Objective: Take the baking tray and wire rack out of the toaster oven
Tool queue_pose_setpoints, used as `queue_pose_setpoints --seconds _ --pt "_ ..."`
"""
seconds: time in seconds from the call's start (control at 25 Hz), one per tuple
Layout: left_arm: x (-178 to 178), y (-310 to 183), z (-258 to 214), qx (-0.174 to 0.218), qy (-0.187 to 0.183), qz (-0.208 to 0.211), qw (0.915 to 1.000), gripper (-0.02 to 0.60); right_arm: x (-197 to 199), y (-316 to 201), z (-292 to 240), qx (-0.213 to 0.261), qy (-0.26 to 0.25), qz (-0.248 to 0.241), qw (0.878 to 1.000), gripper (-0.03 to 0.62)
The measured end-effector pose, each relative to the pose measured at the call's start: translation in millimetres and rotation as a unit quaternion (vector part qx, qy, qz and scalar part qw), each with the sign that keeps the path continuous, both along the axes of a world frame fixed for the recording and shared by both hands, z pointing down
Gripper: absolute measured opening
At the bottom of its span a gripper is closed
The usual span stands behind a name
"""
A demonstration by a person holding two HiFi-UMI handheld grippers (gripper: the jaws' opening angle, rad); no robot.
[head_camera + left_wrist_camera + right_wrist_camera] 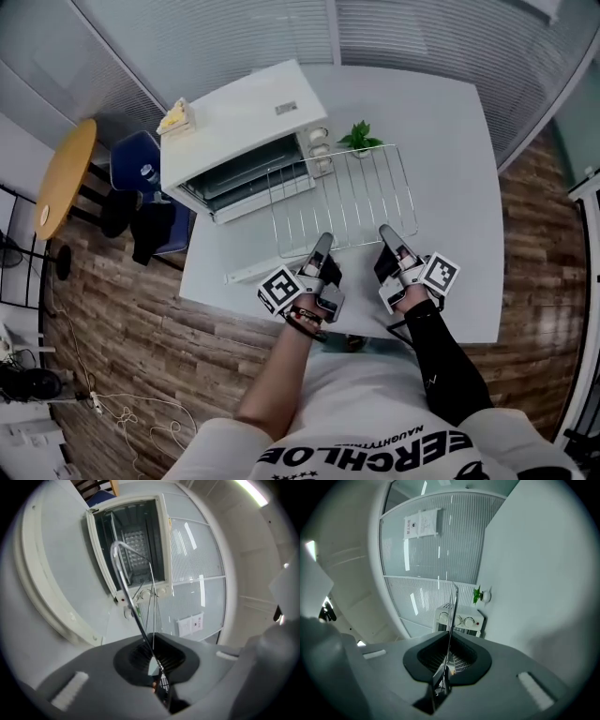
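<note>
The wire rack is out of the open toaster oven and over the bench. The left claw and right claw each pinch its near edge. The baking tray isn't visible and probably remains to be removed.

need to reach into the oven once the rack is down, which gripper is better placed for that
Left, probably. Both are shut on the wire rack, but the left gripper is nearer the toaster oven and looks straight into its open front; the right gripper faces its knobs.
</note>
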State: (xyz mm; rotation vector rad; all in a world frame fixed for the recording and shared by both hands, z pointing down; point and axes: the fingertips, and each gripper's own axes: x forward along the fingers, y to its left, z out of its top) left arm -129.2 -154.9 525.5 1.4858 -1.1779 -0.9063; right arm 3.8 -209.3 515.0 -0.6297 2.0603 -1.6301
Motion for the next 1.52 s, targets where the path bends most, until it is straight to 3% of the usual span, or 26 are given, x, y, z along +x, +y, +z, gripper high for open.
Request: queue_pose_setpoints --seconds 0.4,0.88,1.16,1.52 --pt "51 -17 -12 0.01 0.0 0.097 0.9953 0.055 58 13 -9 0.002 0.015 0.093 0.996 0.011" --pt "116 -12 -16 0.009 -0.006 0.19 0.9817 0.055 125 43 -14 -0.001 0.024 0.18 0.983 0.012" --pt "164 -40 -22 0.01 -0.014 0.196 0.9804 0.055 174 16 -19 0.003 0.029 0.183 0.983 0.012" --pt "216 -74 0 -0.015 -0.009 0.16 0.987 0.055 227 -27 5 -0.027 0.044 0.144 0.988 0.014"
